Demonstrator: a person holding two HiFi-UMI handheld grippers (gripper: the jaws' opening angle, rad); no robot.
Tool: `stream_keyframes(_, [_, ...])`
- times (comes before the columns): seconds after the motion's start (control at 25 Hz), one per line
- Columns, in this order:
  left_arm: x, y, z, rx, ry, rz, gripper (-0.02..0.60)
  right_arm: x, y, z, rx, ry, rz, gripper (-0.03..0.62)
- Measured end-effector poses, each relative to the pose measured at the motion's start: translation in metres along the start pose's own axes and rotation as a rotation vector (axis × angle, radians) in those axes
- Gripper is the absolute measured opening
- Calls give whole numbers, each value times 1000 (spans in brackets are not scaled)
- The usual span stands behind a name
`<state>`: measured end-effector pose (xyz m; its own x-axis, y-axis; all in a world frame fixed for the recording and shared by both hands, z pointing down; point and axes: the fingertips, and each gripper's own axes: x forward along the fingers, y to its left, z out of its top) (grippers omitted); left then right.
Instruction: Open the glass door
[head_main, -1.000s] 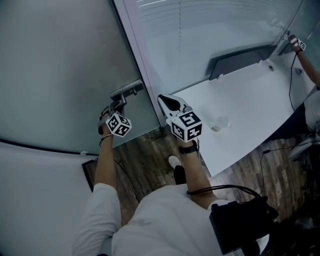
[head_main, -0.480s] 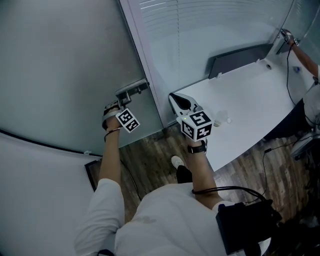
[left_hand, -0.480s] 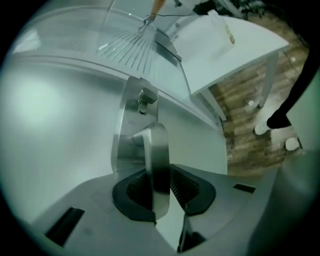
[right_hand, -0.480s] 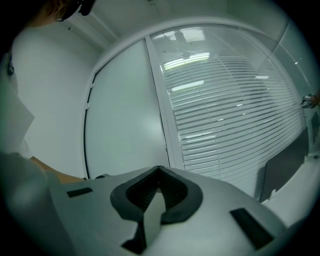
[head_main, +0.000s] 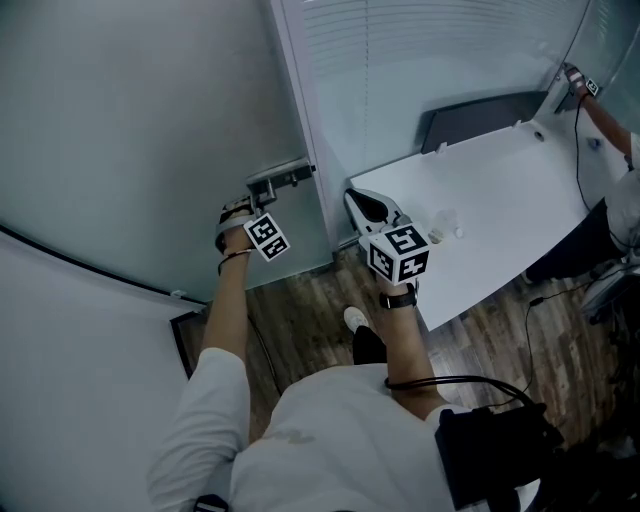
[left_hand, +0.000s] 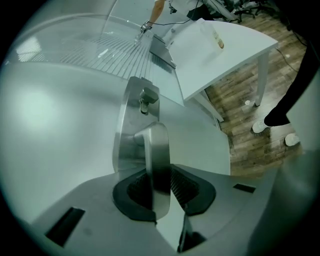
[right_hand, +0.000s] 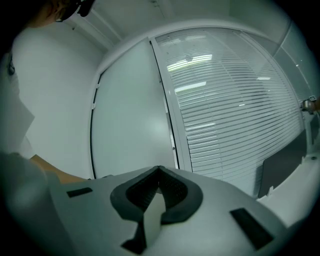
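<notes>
While I looked on, left gripper (left_hand: 161, 180): jaws narrowly apart, clamped on the lever handle (left_hand: 155, 145)
Slip risk: smooth steel could have slid free under a hard twist
Glass door (head_main: 130, 130): frosted, seemingly shut, handle at its right edge
Right gripper (right_hand: 159, 175): jaws closed, empty, clear of the door

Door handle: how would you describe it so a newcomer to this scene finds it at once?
On the large frosted glass door, near its edge, sits a brushed-steel plate. The flat silver metal lever handle projects from it, clamped in the left gripper. The small thumb-turn beside it on the plate is stubby and untouched.
</notes>
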<state>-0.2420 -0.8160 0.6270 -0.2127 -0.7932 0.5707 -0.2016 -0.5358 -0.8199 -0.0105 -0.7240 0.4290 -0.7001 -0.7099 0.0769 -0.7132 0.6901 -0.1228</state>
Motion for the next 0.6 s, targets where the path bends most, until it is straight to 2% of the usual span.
stream_keyframes(0.6, [-71,-53,-9,15,-43,39,64,-64,70,-16,-37,4,8,2])
